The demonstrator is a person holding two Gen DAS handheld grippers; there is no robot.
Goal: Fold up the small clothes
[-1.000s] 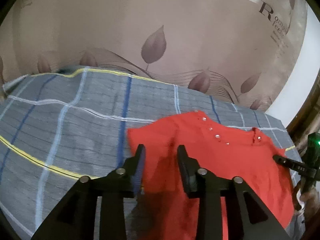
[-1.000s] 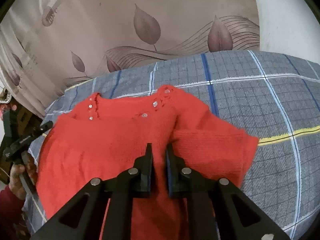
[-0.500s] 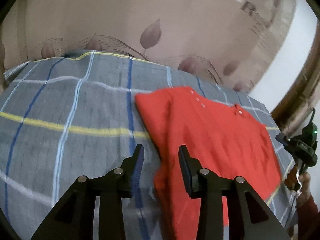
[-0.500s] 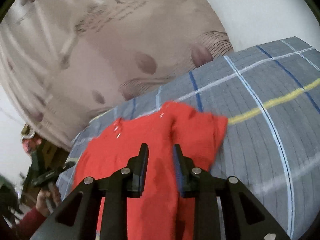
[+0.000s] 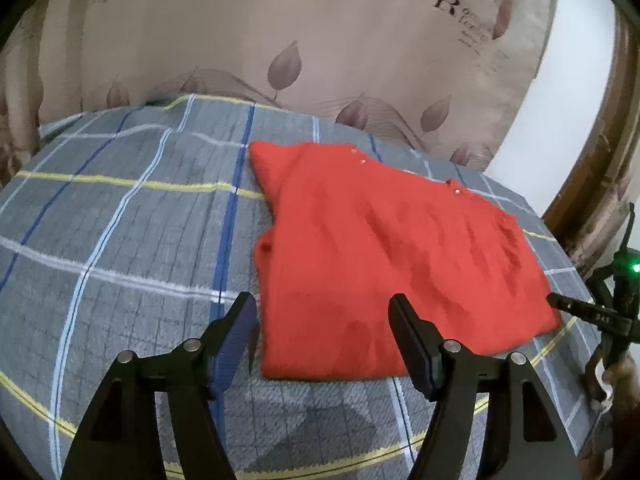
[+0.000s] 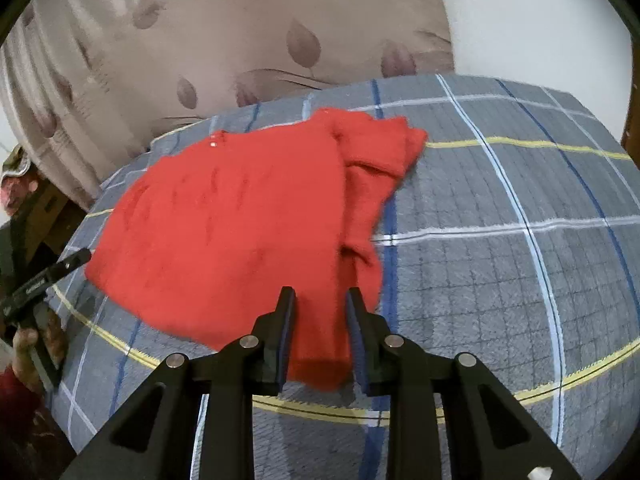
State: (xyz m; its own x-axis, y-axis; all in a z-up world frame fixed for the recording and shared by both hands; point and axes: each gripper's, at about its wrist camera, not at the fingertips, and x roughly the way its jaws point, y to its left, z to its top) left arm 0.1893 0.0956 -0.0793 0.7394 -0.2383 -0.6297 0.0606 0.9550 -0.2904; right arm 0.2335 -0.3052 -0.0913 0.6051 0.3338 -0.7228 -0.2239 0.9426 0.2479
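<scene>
A red knitted garment [image 5: 384, 264] with small buttons lies flat on the grey plaid bedsheet [image 5: 120, 240], its sleeve folded in along one side [image 6: 372, 184]. My left gripper [image 5: 320, 304] hovers at the garment's near left corner. Its jaws are wide and still opening, and no cloth is pinched between them. My right gripper [image 6: 320, 294] stands over the garment's other near corner with its jaws a little apart; the red cloth shows in the gap, lying slack on the bed. Each gripper also shows at the edge of the other's view: right gripper [image 5: 580, 314], left gripper [image 6: 48, 276].
A beige curtain [image 5: 320, 52] with leaf prints hangs behind the bed. A white wall [image 6: 540, 20] and brown wooden frame [image 5: 600, 168] stand at the right. A hand [image 6: 28, 344] holds the left gripper past the bed's edge. Bare sheet [image 6: 520, 260] spreads right of the garment.
Both grippers have drawn back toward the garment's near edge. The right jaws parted from almost shut, and the left jaws opened much wider. The garment now lies flat.
</scene>
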